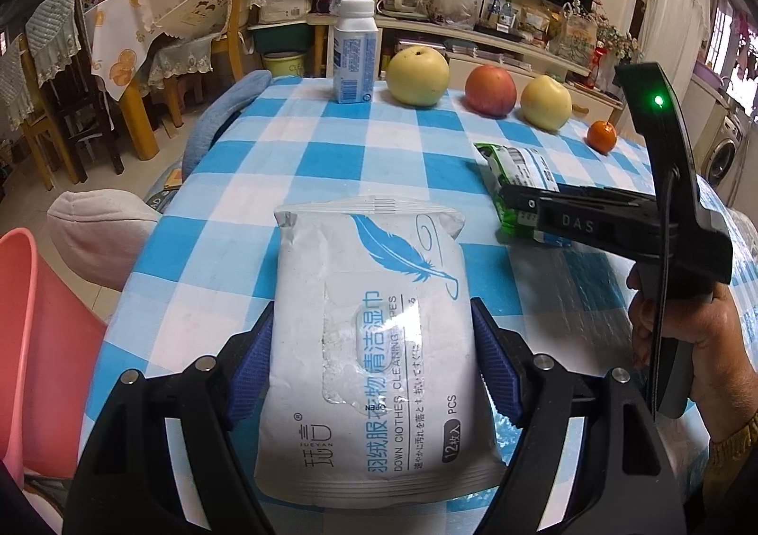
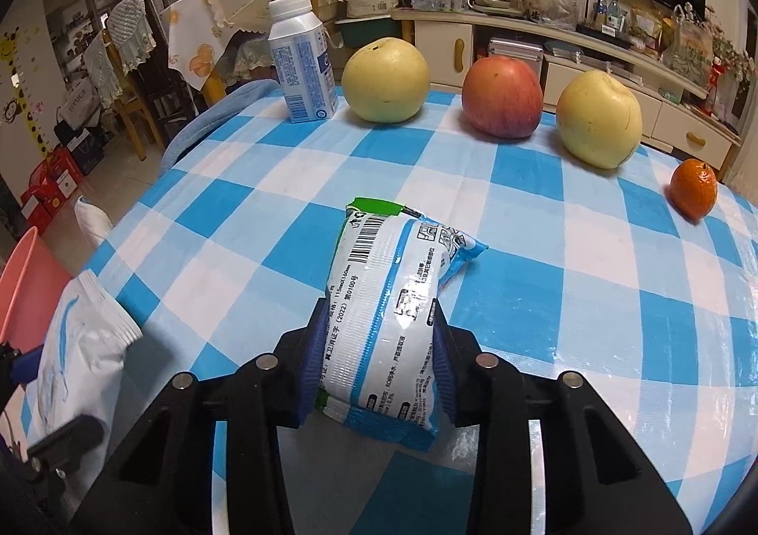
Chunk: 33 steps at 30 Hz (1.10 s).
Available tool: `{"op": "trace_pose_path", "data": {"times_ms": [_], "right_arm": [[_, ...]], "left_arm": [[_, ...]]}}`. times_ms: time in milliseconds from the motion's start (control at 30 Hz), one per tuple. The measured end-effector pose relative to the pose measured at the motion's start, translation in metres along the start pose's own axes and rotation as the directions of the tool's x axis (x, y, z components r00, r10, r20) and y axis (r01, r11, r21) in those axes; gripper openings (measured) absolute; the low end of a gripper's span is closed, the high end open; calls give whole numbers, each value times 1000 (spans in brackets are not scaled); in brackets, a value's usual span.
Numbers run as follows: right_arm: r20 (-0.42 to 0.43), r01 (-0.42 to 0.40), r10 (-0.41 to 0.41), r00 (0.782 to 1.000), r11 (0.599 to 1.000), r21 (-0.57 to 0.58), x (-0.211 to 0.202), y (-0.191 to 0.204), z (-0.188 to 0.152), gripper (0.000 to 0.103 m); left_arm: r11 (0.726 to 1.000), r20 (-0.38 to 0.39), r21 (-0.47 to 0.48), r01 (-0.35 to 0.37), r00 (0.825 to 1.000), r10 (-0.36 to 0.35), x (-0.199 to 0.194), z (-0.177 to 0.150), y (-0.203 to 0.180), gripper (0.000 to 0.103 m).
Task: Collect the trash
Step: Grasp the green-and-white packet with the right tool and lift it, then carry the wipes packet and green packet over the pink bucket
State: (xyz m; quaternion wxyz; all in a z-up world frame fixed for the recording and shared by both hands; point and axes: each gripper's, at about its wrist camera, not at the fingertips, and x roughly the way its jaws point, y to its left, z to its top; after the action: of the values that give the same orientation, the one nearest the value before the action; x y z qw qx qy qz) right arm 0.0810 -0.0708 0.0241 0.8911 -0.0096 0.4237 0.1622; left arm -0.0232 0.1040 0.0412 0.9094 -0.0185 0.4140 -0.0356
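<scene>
A large white wet-wipes pack (image 1: 369,279) with a blue feather print sits between the blue pads of my left gripper (image 1: 374,364), which press on both of its sides. The same pack (image 2: 80,345) shows at the left edge of the right wrist view. A smaller green, blue and white packet (image 2: 393,289) lies on the checked tablecloth (image 2: 568,298), and my right gripper (image 2: 379,345) is shut on its near half. In the left wrist view that packet (image 1: 521,165) pokes out beyond the right gripper (image 1: 516,203), held by a hand (image 1: 687,331).
A white and blue bottle (image 2: 301,61) stands at the far edge. Beside it sit a yellow pear (image 2: 386,80), a red apple (image 2: 502,97), a second pear (image 2: 599,118) and a small orange (image 2: 694,194). A pink bin (image 1: 28,345) stands left of the table, with chairs beyond.
</scene>
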Motion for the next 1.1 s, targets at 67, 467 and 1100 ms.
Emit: {"op": "trace_pose_path", "data": {"times_ms": [67,467,1100], "right_arm": [[5,8,-8,1000,1000,-4,-3,0,-2,39],[59,-20,20,998,1000,-4,-37,9,-16,38],[104,-91,90,991,996,8,-91,40,-38,38]], "left_arm": [[1000,5,-5,1,1000,-1,-2,0,2,77],[999,47,-37,-10,999,11,-14,1,19,77],[993,137,-112,-48,989,63,-45,3,50,77]]}}
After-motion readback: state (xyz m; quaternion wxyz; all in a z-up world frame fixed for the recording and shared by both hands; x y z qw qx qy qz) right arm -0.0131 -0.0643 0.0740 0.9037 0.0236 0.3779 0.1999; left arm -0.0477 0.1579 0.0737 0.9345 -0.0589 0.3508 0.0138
